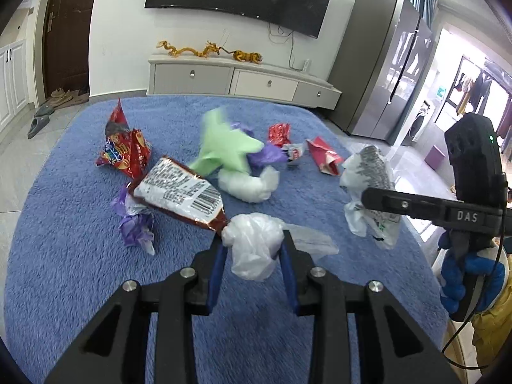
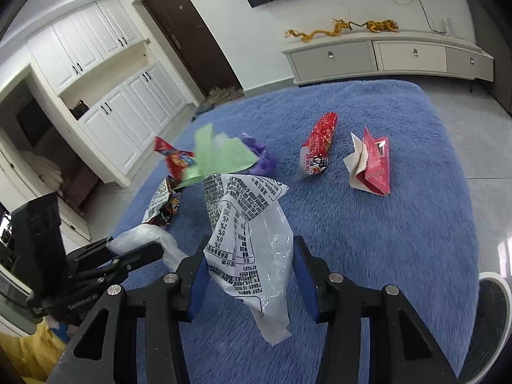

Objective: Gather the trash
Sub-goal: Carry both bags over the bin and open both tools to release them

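Trash lies scattered on a blue carpet [image 1: 64, 249]. My left gripper [image 1: 252, 246] is shut on a crumpled clear plastic bag [image 1: 252, 249], lifted a little above the carpet. My right gripper [image 2: 249, 272] is shut on a white printed wrapper [image 2: 252, 243], which hangs between its blue pads; it also shows in the left wrist view [image 1: 368, 192]. On the carpet lie a brown snack bag [image 1: 182, 192], a red snack bag [image 1: 123, 150], a green sheet [image 1: 224, 147], purple plastic [image 1: 134, 224], a red tube wrapper [image 2: 320, 150] and a red-and-white carton [image 2: 371, 166].
A grey TV cabinet [image 1: 236, 78] with dragon and tiger figures stands beyond the carpet under a wall TV. A fridge [image 1: 384, 64] is at the right. White cupboards [image 2: 105, 96] and a dark door [image 2: 192, 32] are at the left. A white bin rim [image 2: 492, 288] shows at lower right.
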`<state>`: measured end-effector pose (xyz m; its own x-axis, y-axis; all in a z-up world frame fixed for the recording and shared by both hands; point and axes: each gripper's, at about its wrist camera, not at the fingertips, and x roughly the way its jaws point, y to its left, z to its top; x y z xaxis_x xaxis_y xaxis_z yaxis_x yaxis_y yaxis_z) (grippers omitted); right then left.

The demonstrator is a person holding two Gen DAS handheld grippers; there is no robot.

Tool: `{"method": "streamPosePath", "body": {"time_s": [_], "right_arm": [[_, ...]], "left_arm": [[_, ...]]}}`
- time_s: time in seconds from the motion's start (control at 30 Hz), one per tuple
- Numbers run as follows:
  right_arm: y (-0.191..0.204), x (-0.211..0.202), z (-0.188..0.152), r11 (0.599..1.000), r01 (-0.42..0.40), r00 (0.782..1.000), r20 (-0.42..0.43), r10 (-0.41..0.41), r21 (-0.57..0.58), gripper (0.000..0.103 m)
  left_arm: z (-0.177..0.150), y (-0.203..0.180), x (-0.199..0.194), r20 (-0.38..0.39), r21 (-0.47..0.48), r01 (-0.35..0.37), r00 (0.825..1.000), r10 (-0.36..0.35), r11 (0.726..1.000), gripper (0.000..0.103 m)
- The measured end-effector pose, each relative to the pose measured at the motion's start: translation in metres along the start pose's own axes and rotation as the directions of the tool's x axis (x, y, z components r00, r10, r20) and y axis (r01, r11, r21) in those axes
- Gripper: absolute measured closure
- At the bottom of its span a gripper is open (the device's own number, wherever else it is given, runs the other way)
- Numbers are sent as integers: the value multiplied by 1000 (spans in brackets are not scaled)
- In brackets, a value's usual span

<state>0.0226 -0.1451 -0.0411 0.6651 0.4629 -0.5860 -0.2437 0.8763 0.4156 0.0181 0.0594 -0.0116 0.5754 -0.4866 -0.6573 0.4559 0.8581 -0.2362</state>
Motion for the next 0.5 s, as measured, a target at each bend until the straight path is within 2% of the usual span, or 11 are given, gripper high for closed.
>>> {"method": "streamPosePath", "body": {"time_s": [0.2,0.27,0.43,0.5], "right_arm": [[14,-36,-8,994,-113,992,57,112,4,57],[15,-48,-11,984,-178,981,77,176,14,57],[12,-63,-16,959,-277,958,101,270,64,57],[9,-65,-19,961,-267,961,96,260,72,57]], "left_arm": [[-1,-15,-27,35,31,4,999,-5,1000,72],[0,-20,-32,42,38,3,999,-4,999,72],[0,-27,-39,52,44,-1,999,-2,999,72],[-1,-30,-40,52,45,0,999,-2,999,72]]}}
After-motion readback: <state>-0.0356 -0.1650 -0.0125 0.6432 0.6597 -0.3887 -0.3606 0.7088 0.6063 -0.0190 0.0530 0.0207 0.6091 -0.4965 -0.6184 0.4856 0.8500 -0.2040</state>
